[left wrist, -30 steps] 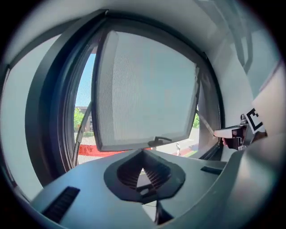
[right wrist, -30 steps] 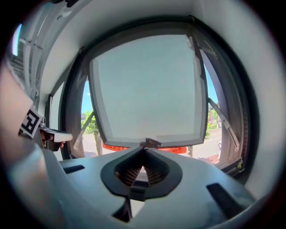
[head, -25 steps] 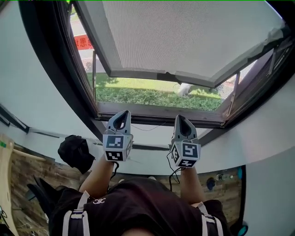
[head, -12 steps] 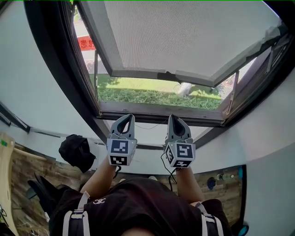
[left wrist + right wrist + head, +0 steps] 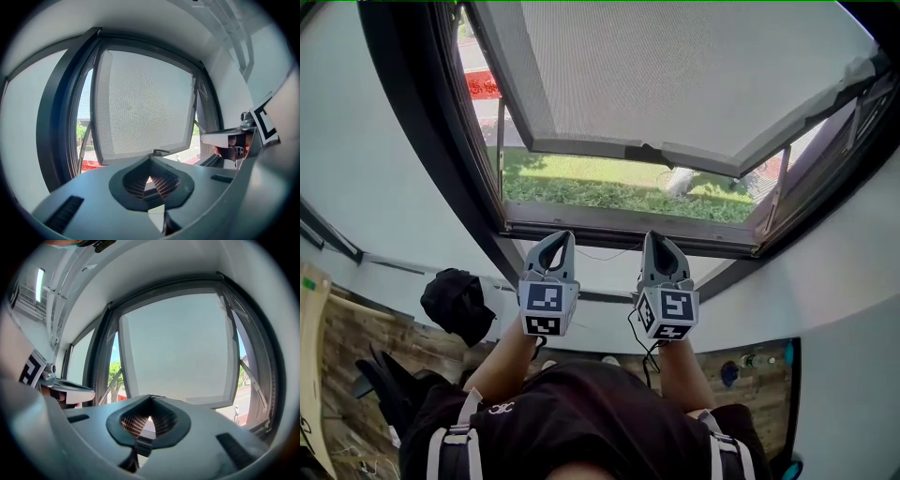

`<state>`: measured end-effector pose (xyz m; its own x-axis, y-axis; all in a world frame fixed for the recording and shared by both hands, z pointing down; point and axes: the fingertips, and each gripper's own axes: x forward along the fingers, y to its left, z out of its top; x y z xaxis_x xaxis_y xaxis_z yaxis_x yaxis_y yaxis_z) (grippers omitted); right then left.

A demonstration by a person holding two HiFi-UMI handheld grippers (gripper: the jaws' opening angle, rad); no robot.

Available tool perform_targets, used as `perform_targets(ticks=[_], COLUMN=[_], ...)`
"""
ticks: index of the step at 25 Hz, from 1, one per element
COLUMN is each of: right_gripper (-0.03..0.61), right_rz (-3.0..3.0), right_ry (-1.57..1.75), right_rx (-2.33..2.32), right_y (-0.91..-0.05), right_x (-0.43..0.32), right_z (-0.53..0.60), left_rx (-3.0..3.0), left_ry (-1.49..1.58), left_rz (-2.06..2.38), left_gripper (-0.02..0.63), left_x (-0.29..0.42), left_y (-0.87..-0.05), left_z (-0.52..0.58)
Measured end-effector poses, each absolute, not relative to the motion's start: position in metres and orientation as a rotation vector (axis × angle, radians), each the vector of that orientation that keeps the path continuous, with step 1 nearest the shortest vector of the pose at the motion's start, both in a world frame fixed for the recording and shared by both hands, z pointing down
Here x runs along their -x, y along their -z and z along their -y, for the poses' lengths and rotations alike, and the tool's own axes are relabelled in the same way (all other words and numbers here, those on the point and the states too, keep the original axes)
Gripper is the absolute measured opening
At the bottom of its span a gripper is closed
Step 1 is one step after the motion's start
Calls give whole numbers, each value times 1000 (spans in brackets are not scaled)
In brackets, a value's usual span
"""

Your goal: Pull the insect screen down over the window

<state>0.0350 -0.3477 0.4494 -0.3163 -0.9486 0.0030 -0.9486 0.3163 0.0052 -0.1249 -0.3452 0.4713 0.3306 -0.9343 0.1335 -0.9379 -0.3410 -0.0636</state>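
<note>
The grey mesh insect screen covers the upper part of the window; its bottom bar carries a small dark handle. Below the bar the window is uncovered down to the sill, with grass outside. My left gripper and right gripper are side by side in front of the sill, below the bar and touching nothing. Both are shut and empty. In the left gripper view the left gripper points at the screen and handle. The right gripper faces the screen too.
A dark window frame runs down the left, with white wall on both sides. A black bundle sits low at the left above the wooden floor. Small blue items lie on the floor at the right.
The two grippers have drawn closer together, the left shifting right and the right shifting left. The screen has not moved.
</note>
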Motion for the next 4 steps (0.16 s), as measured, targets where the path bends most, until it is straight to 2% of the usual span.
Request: perform_targets(ticks=[4], right_gripper=[3], right_rz=[2534], right_ry=[2], right_rx=[-1841], right_y=[-450], right_x=[-37], right_z=[350], left_rx=[-2537], left_ry=[-230], left_rz=[1787], left_gripper=[12], left_x=[127], left_y=[-473], left_z=[346])
